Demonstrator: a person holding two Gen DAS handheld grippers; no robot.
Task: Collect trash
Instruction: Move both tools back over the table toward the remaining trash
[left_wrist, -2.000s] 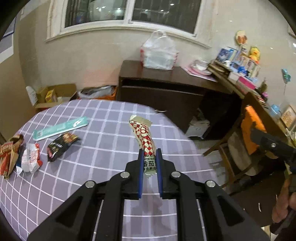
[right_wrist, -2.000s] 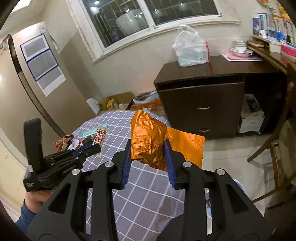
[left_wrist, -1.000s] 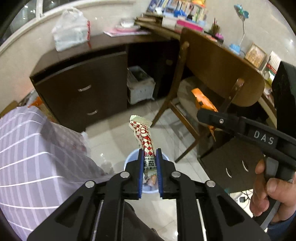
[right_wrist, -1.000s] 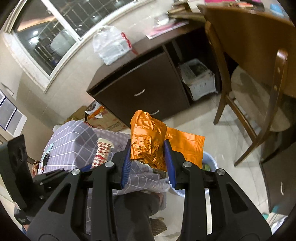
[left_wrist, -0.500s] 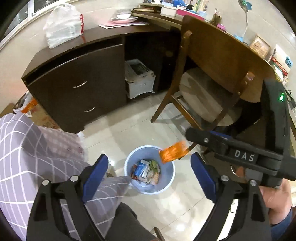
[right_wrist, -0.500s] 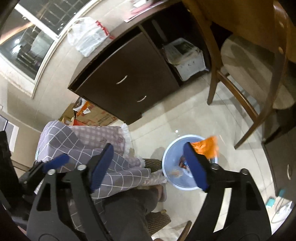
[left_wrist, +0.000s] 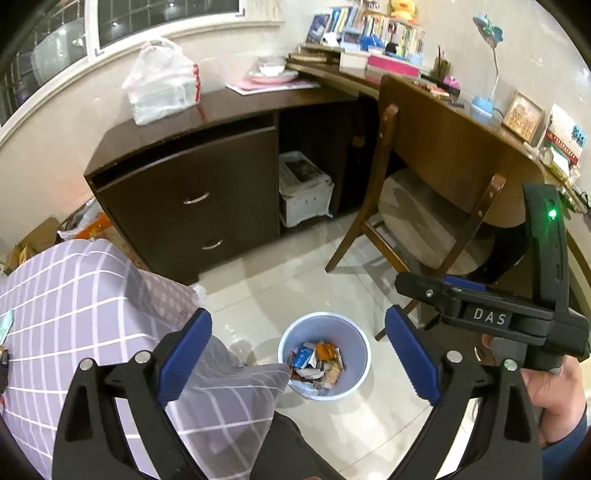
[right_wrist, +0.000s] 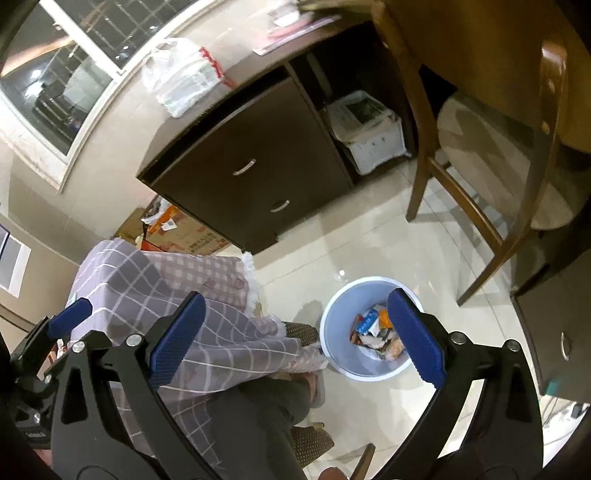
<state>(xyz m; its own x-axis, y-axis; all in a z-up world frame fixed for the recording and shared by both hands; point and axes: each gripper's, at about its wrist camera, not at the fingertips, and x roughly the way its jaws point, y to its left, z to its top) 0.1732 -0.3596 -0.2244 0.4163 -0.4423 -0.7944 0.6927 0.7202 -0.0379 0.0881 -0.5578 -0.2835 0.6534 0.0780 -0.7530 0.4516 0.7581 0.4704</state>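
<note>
Both the left gripper (left_wrist: 297, 352) and the right gripper (right_wrist: 295, 334) have just been opening and hold nothing. One bin (left_wrist: 356, 341) stands on the floor by the bench (left_wrist: 74, 295) corner. Its wrappers (left_wrist: 317, 363) are too jumbled to count, the right finger hiding some.

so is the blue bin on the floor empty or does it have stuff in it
Partly full: the blue bin stands upright with a heap of wrappers covering its bottom.

Both hand-held grippers tilt steeply downward, jaws spread wide with nothing between the blue pads. The left gripper (left_wrist: 297, 356) and the right gripper (right_wrist: 295, 332) have each just been opening. In the left wrist view, the person's right hand (left_wrist: 554, 398) wraps the right gripper's handle.
</note>
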